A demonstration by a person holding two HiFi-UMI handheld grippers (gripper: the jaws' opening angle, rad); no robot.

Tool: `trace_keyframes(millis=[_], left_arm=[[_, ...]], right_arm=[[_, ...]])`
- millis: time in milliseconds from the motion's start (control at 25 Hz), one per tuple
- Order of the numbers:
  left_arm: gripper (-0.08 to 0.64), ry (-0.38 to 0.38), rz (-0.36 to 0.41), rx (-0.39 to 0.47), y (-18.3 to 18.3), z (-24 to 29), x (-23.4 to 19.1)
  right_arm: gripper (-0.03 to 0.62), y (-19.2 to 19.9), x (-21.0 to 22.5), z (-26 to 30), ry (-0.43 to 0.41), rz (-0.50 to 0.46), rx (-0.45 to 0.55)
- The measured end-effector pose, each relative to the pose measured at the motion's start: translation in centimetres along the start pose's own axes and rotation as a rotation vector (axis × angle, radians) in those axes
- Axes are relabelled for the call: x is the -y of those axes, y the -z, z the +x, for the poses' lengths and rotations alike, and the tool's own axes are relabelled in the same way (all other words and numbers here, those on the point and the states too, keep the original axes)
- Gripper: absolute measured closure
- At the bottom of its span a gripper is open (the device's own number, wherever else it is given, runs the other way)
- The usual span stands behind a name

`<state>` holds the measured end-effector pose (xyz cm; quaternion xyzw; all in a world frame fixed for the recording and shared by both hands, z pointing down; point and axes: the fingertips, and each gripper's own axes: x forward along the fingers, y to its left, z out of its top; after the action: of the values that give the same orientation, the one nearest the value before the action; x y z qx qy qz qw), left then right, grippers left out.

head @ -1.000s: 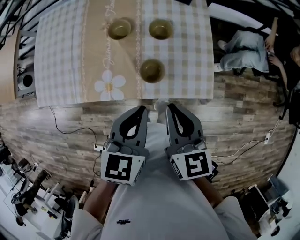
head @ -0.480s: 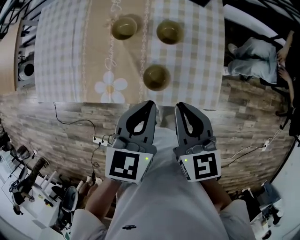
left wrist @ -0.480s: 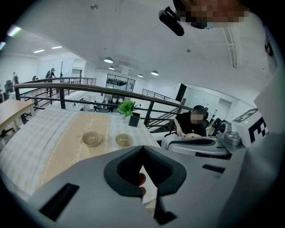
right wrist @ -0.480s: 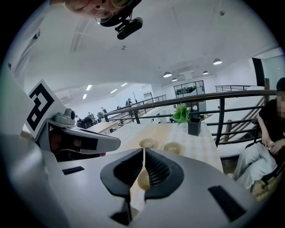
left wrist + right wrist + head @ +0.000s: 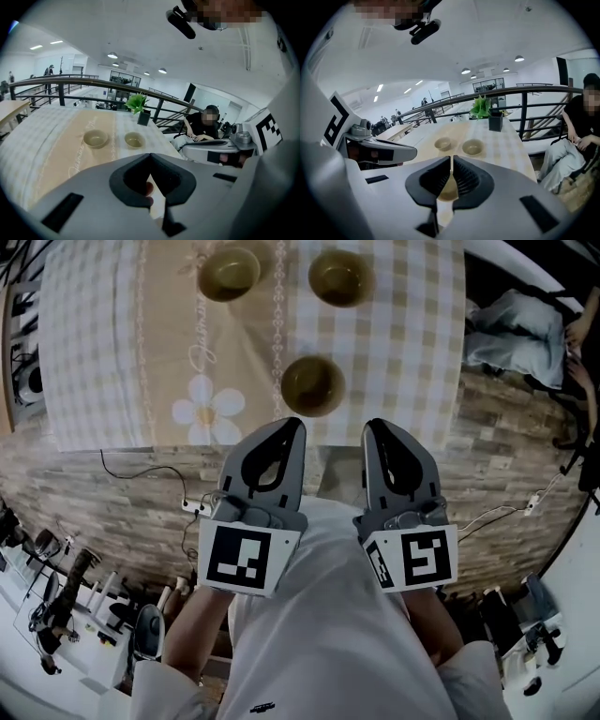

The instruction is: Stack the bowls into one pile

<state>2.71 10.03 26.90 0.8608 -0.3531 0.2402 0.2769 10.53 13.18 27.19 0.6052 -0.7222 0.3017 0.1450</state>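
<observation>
Since a second ago both grippers have come forward and down together. The left gripper (image 5: pixel 287 427) and right gripper (image 5: pixel 378 427) were then held short of the worktop (image 5: pixel 412 352); now their tips are over its near edge, side by side and a little apart. The bowls lie as they did on the checked cloth (image 5: pixel 94 334). Each of the two grippers is clenched with nothing between its jaws. There are three bowls, all separate. The near bowl (image 5: pixel 312 385) sits just beyond the tips, close to the near edge. The left far bowl (image 5: pixel 229 273) and right far bowl (image 5: pixel 340 277) sit side by side towards the far edge. A pale shape seen through the right gripper's jaws is probably the near bowl. One potted plant (image 5: pixel 490 112) stands at the far edge.
</observation>
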Motion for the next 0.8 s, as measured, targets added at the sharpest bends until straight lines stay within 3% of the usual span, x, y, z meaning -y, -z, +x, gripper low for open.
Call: trace_keyframes(millis=[360,600,640,720,800], left_arm=[[0.54,0.021,0.006,-0.137,4.2,2.5,-4.4],[0.538,0.044,-0.038,-0.197,6.9,4.8,-6.0],[0.529,0.053,-0.048,-0.21,7.5,5.1,-6.1],[0.433,0.064,-0.061,-0.234,8.5,5.7,-6.3],[0.433,0.055,-0.071,-0.247,9.2,6.2,-6.9]], right_arm=[[0.552,3.3,1.1,4.1,0.017,0.071,-0.072],[0.552,6.3,1.6,6.6,0.05,0.174,-0.14],[0.552,6.7,1.7,6.8,0.065,0.182,-0.148],[0.552,7.6,2.0,7.3,0.092,0.192,-0.161],[0.551,8.5,2.4,7.9,0.109,0.203,-0.173]])
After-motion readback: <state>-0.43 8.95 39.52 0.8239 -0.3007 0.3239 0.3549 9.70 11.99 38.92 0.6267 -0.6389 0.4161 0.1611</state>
